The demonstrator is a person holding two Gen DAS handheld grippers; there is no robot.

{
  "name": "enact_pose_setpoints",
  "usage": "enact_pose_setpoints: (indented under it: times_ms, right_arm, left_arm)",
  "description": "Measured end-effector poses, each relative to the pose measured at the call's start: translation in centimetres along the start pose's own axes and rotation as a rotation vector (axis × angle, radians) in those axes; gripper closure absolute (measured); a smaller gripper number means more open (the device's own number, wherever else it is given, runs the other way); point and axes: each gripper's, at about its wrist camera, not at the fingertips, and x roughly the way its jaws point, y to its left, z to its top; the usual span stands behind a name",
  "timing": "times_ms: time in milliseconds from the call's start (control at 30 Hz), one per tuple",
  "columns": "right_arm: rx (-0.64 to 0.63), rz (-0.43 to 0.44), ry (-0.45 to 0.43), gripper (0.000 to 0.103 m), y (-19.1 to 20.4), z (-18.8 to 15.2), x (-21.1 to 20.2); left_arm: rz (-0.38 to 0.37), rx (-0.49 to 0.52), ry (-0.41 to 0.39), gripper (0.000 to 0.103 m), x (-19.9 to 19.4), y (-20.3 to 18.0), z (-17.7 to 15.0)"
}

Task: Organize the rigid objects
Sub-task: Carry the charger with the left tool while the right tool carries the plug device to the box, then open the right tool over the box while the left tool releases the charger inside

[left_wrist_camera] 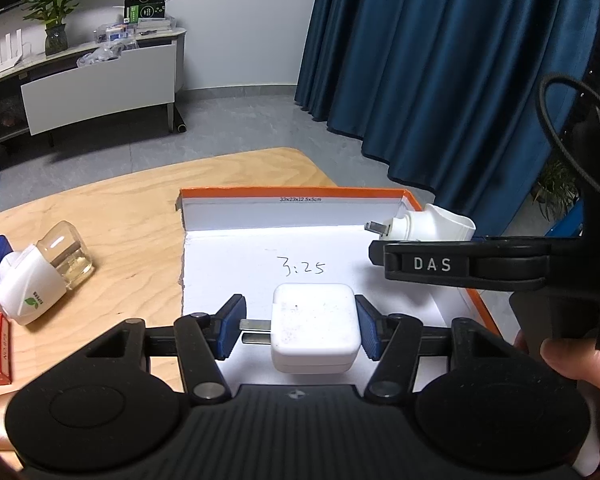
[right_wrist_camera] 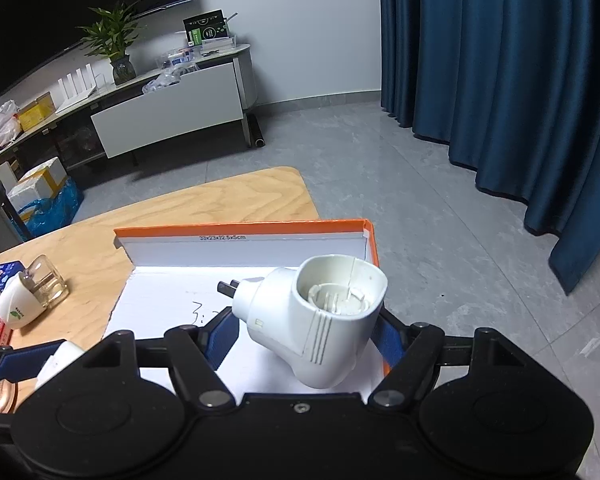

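Left gripper (left_wrist_camera: 300, 330) clenching square white charger (left_wrist_camera: 315, 328), right gripper (right_wrist_camera: 306, 334) apparently gripping white plug-in vaporizer (right_wrist_camera: 320, 320), over orange-rimmed box (left_wrist_camera: 292, 193)

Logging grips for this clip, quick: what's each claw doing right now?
Left claw: closed on the square white charger, above the box.
Right claw: closed on the white plug-in heater, also above the box.

A blue curtain (right_wrist_camera: 500, 80) hangs along the right wall over grey floor tiles (right_wrist_camera: 380, 168). A potted plant (right_wrist_camera: 114, 46) stands on a low white media cabinet (right_wrist_camera: 168, 114), beneath a dark wall-mounted screen (right_wrist_camera: 80, 12).
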Motion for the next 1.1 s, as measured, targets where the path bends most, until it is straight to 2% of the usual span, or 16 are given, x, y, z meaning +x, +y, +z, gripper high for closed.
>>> enact_pose_setpoints:
  times_ms: [400,567,700,733,800,933,1100]
  right_arm:
    - [-0.029,0.018,-0.005,0.017,0.9,0.9,0.9]
    - [-0.056,-0.006,-0.078,0.006,1.0,1.1,-0.8]
    - [-0.024,-0.054,-0.149,0.004,-0.5,0.2,-3.5]
    - [-0.017,-0.075,-0.167,0.004,-0.9,-0.2,-4.3]
    - [0.012,-0.135,-0.205,0.003,-1.7,-1.2,-5.7]
    - [0.055,-0.211,-0.246,0.003,-2.4,-3.3,-7.2]
    - [0.079,-0.260,-0.201,0.003,-2.2,-5.1,-5.8]
  left_arm:
    - [0.003,0.002,0.003,0.044,0.3,-0.3,0.0]
    - [-0.003,0.000,0.008,0.044,0.6,-0.4,0.2]
    - [-0.029,-0.003,0.014,0.046,1.2,-0.6,0.2]
    - [-0.043,-0.010,0.010,0.044,1.3,-0.6,0.3]
    - [-0.069,-0.026,0.008,0.027,1.7,-0.7,0.4]
    - [-0.054,-0.023,0.009,0.018,1.7,-1.1,0.1]
    - [-0.007,-0.033,0.008,0.013,-0.1,0.1,-0.5]
